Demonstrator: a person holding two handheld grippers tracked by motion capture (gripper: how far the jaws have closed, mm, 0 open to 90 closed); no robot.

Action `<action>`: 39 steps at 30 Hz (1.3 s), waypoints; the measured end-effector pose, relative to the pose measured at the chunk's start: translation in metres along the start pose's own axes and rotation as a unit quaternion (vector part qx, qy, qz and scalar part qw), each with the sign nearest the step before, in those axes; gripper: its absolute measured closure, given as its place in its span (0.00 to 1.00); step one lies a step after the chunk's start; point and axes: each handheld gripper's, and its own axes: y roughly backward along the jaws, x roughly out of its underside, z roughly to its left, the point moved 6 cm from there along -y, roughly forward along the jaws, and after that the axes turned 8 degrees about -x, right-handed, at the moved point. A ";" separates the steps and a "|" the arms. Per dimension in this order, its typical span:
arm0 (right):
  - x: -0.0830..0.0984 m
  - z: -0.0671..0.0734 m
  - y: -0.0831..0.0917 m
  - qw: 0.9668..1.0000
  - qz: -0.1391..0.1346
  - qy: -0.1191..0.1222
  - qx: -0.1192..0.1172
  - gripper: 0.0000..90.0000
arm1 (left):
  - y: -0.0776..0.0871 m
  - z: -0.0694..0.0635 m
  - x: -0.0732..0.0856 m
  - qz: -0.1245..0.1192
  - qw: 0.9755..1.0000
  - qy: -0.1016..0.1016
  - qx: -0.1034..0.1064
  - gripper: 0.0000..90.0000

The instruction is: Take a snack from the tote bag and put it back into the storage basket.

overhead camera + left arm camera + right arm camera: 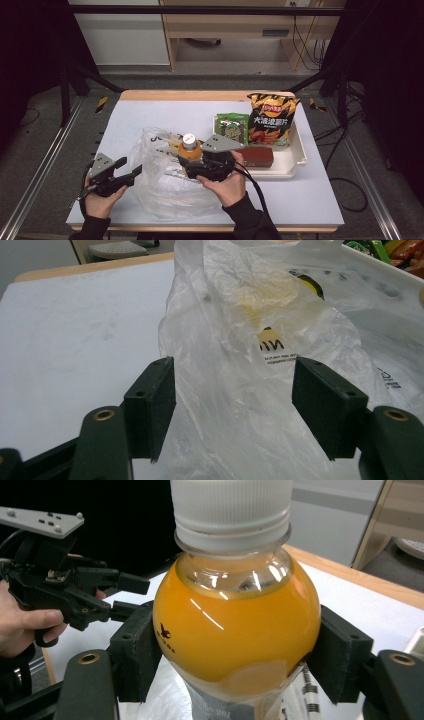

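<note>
Covering a wooden table [150,95], white sheet [150,120].

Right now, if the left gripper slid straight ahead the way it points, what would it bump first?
Probably the clear plastic bag: its crinkled film already lies between the open left gripper jaws, though how close is unclear.
</note>
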 end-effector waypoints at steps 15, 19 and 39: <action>-0.007 -0.031 0.033 1.000 -0.005 0.003 0.031 0.34 | 0.002 0.000 -0.002 -0.003 1.000 0.002 0.003 0.37; -0.009 -0.039 0.045 0.999 -0.009 0.001 0.039 0.34 | 0.002 0.000 -0.002 -0.003 1.000 0.003 0.002 0.37; -0.009 -0.082 0.084 0.997 -0.007 -0.002 0.079 0.34 | 0.002 -0.001 -0.003 -0.005 1.000 0.002 0.002 0.37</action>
